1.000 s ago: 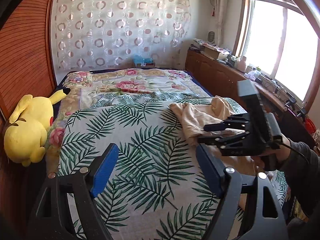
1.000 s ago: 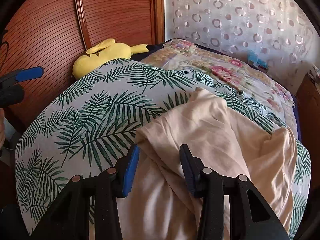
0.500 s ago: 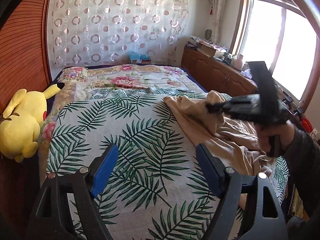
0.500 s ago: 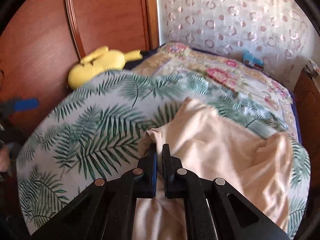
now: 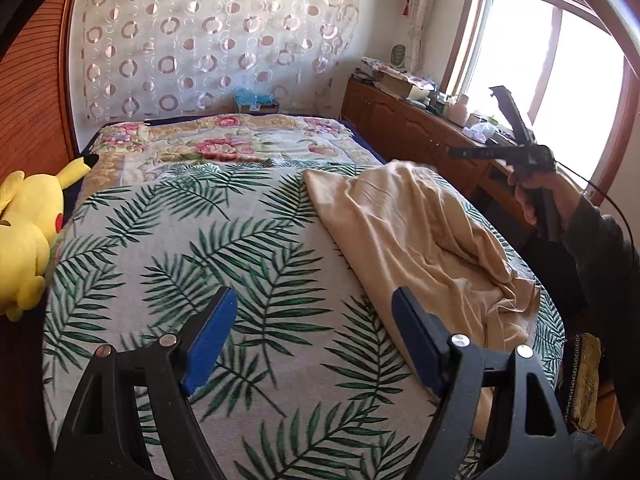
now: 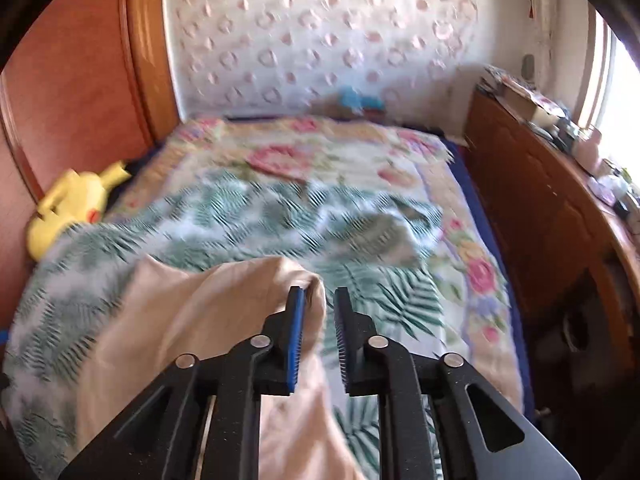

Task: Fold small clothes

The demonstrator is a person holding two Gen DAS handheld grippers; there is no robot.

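Observation:
A beige garment (image 5: 420, 240) lies rumpled on the right side of the palm-leaf bedspread (image 5: 208, 248). It also shows in the right wrist view (image 6: 192, 320), blurred by motion. My left gripper (image 5: 316, 336) is open and empty, above the bedspread, left of the garment's near edge. My right gripper (image 6: 319, 312) is slightly open; the garment's raised corner lies against its left finger (image 6: 295, 332), with a gap to the other. In the left wrist view the right gripper (image 5: 460, 153) is held up beyond the garment's far right end.
A yellow plush toy (image 5: 28, 224) lies at the bed's left edge by the wooden headboard (image 5: 36, 120). A wooden cabinet (image 5: 412, 136) with clutter runs along the right under the window. A floral quilt (image 5: 224, 144) covers the far bed.
My right gripper, shut on the garment's corner half a second ago, has parted its jaws, swung right and risen. The garment is spread further along the bed. My left gripper stayed open.

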